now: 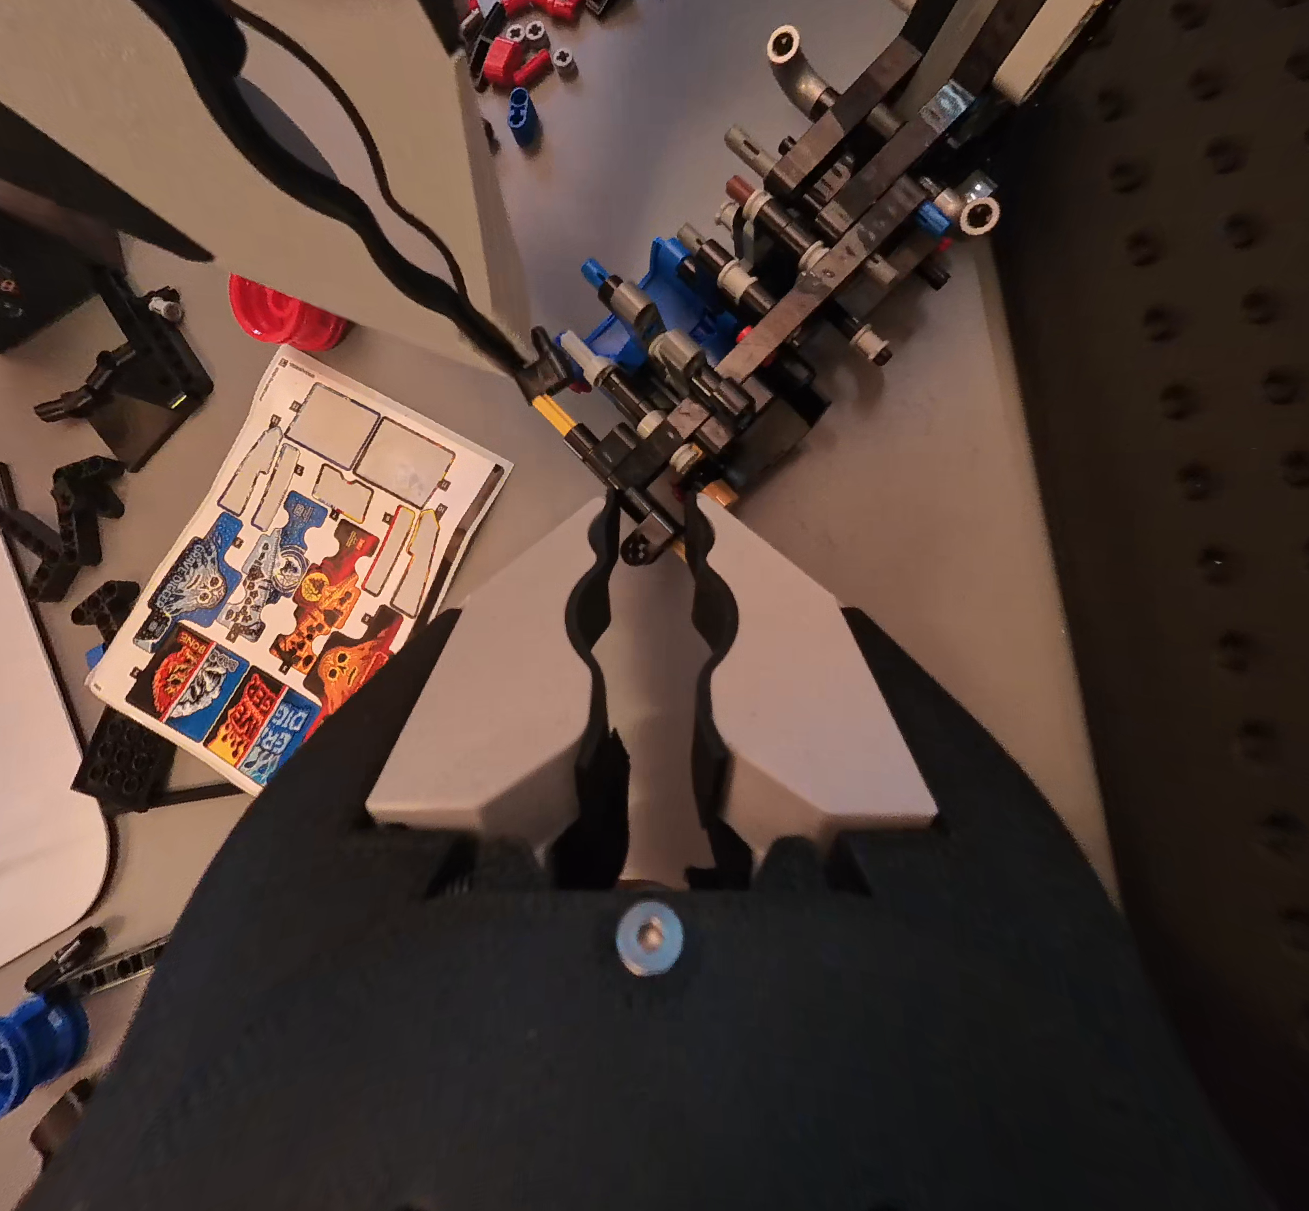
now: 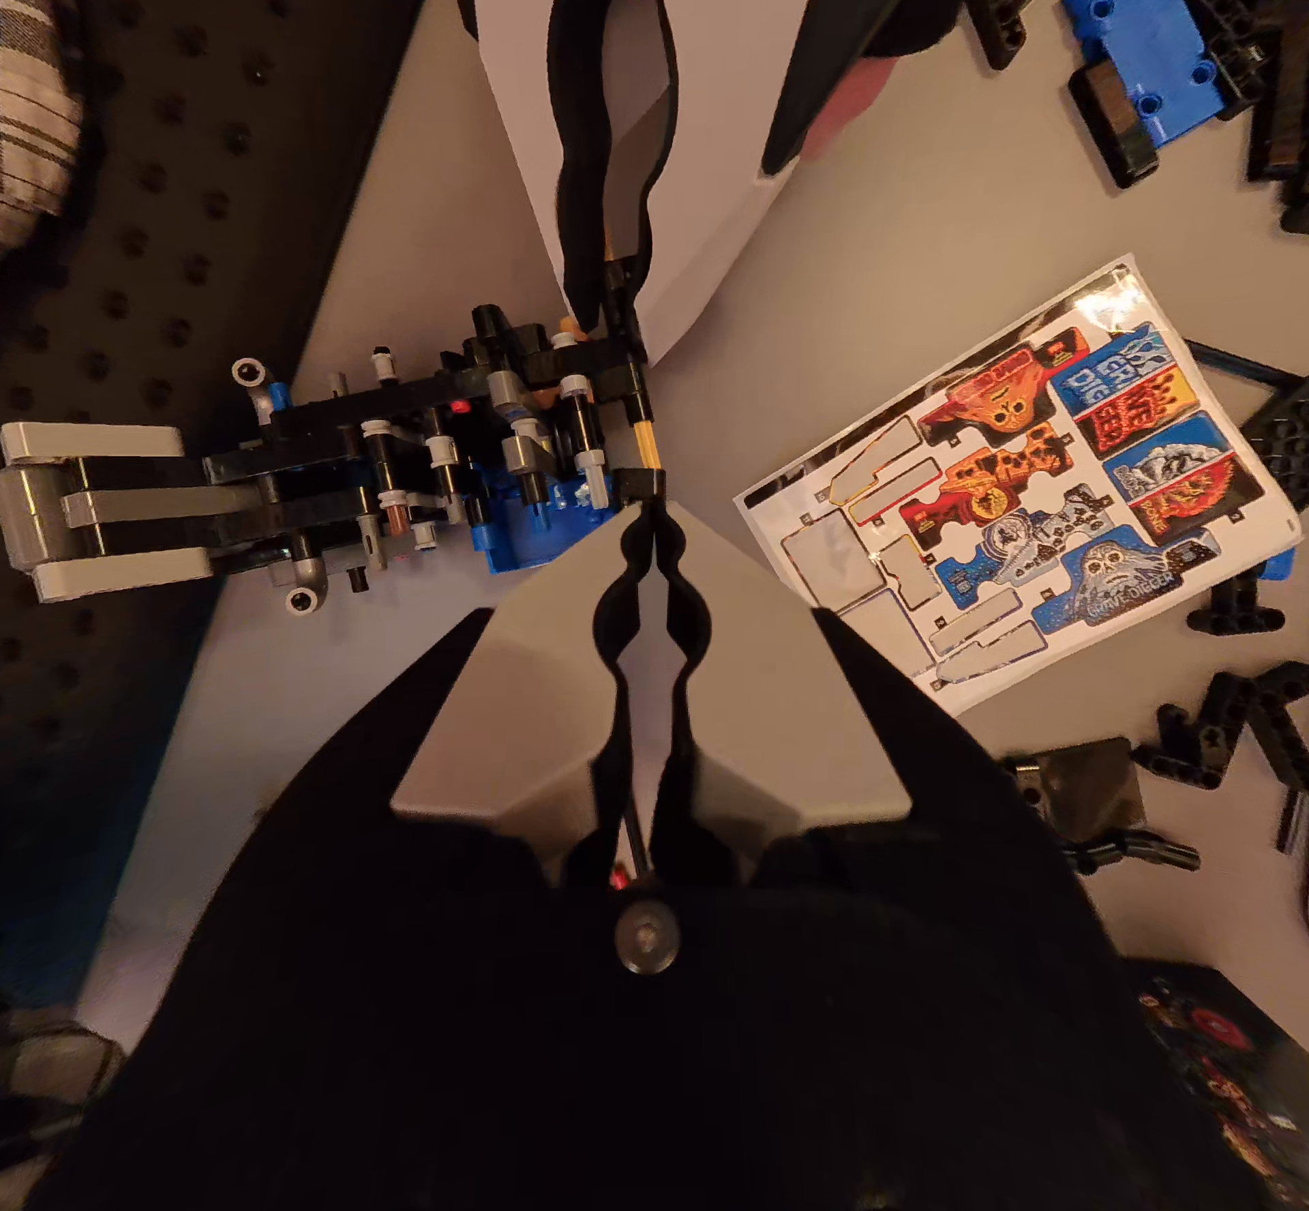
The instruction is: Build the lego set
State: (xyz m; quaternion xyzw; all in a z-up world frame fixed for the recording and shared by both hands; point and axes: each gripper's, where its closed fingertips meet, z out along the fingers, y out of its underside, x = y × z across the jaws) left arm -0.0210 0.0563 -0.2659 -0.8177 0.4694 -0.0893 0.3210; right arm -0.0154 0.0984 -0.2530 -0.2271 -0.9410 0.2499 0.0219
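The lego assembly (image 1: 779, 298), a long black, grey and blue Technic frame, lies on the grey table; it also shows in the right wrist view (image 2: 397, 461). My left gripper (image 1: 648, 511) is shut on the black end block of the assembly, and it enters the right wrist view (image 2: 613, 305) from the top. My right gripper (image 2: 650, 504) is shut on a small black connector (image 2: 641, 483) at the end of a yellow axle (image 2: 646, 444) that sticks out of the same end. In the left wrist view the right gripper (image 1: 535, 366) comes in from the upper left, at the yellow axle (image 1: 556, 415).
A colourful sticker sheet (image 1: 304, 575) lies beside the assembly, also in the right wrist view (image 2: 1027, 490). Loose red and black parts (image 1: 538, 8), a red hub (image 1: 283, 316) and black beams (image 1: 71, 525) lie around. Blue blocks (image 2: 1147, 43) sit far right. A black studded mat (image 1: 1169, 398) borders the table. The left gripper's tips are roughly 5 cm from the right gripper's.
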